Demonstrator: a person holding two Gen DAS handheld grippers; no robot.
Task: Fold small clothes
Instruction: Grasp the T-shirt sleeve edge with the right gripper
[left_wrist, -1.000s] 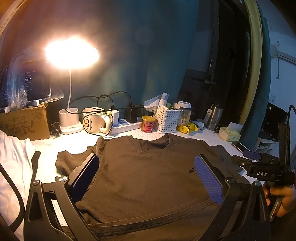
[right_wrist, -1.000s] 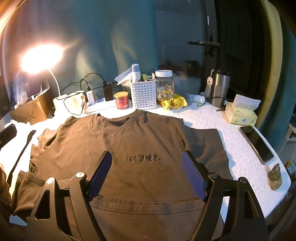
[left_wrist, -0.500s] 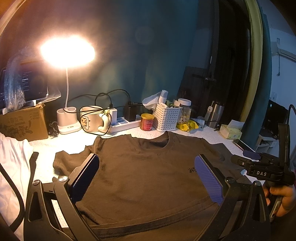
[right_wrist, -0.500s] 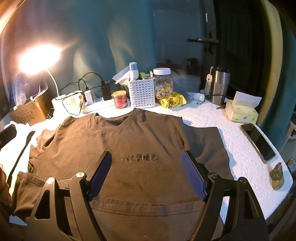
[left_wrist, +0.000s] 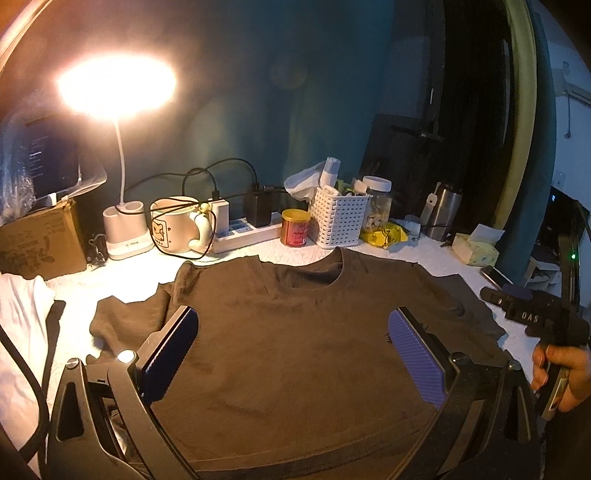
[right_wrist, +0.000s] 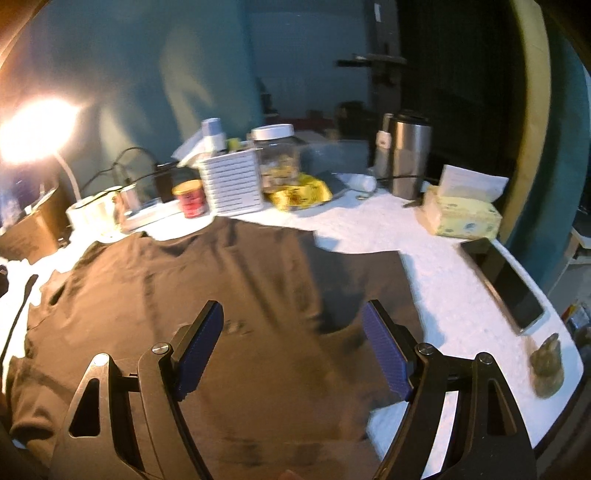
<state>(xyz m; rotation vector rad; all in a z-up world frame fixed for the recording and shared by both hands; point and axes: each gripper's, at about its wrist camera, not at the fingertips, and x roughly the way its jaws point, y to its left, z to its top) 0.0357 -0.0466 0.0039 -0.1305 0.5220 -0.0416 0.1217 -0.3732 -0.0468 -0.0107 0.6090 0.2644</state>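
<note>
brown tee (left_wrist: 295, 354) print blurred, hem cut off, both jaws apart

Left claw (left_wrist: 291, 354): two black angular fingers with triangular cut-outs in the frame; inner pads (left_wrist: 415, 360) deep blue-violet with fine ribbing; bright round screw heads at the finger pivots; a black cable loops beside the left finger.

Right claw (right_wrist: 293, 345): same build, black frame with triangular cut-outs, ribbed blue pads (right_wrist: 199, 343), silver round screws at each pivot.

Right claw seen from the left wrist camera (left_wrist: 532, 314): black body, white lettering "DAS" on its side, blue pad on top, a small green light above it.

Right hand (left_wrist: 565, 373): bare skin, fingers visible below the "DAS" lettering; no sleeve discernible.
</note>
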